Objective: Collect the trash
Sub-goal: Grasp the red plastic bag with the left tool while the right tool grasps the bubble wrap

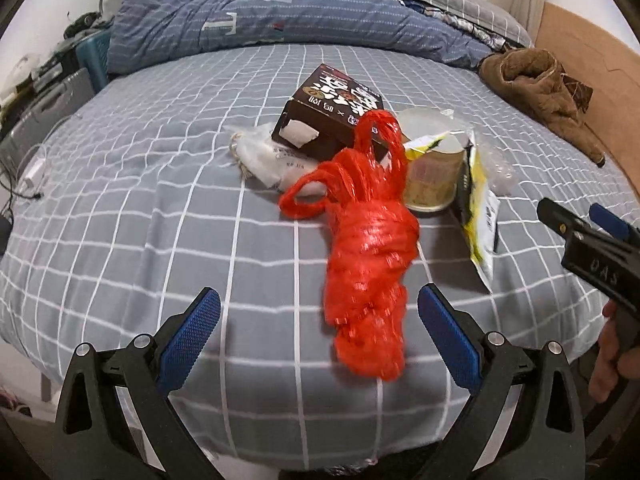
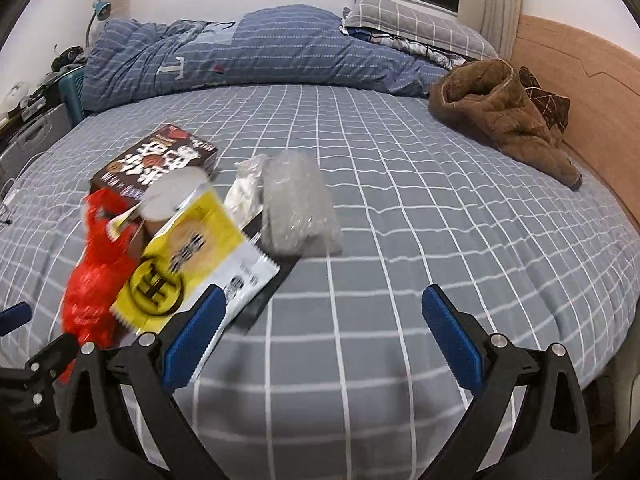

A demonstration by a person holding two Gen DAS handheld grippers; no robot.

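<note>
A red plastic bag [image 1: 368, 248] lies bunched on the checked bed sheet [image 1: 160, 208], between and just ahead of my open left gripper [image 1: 318, 332]. Behind it lie a brown box [image 1: 332, 120], a white pouch [image 1: 268, 156], a paper cup [image 1: 430, 172] and a yellow snack wrapper [image 1: 478, 216]. My right gripper [image 2: 322, 330] is open and empty over the sheet; the yellow wrapper [image 2: 180, 268], the red bag [image 2: 94, 272], the brown box [image 2: 160, 160], the cup [image 2: 172, 196] and a clear bubble-wrap bag [image 2: 298, 204] lie to its left and ahead. The right gripper also shows in the left wrist view [image 1: 592, 240].
A blue quilt [image 2: 260, 48] and a checked pillow [image 2: 416, 20] lie at the far side of the bed. A brown fleece garment [image 2: 500, 112] lies at the right by the wooden headboard [image 2: 580, 64]. Cluttered furniture and cables stand off the bed's left edge [image 1: 36, 120].
</note>
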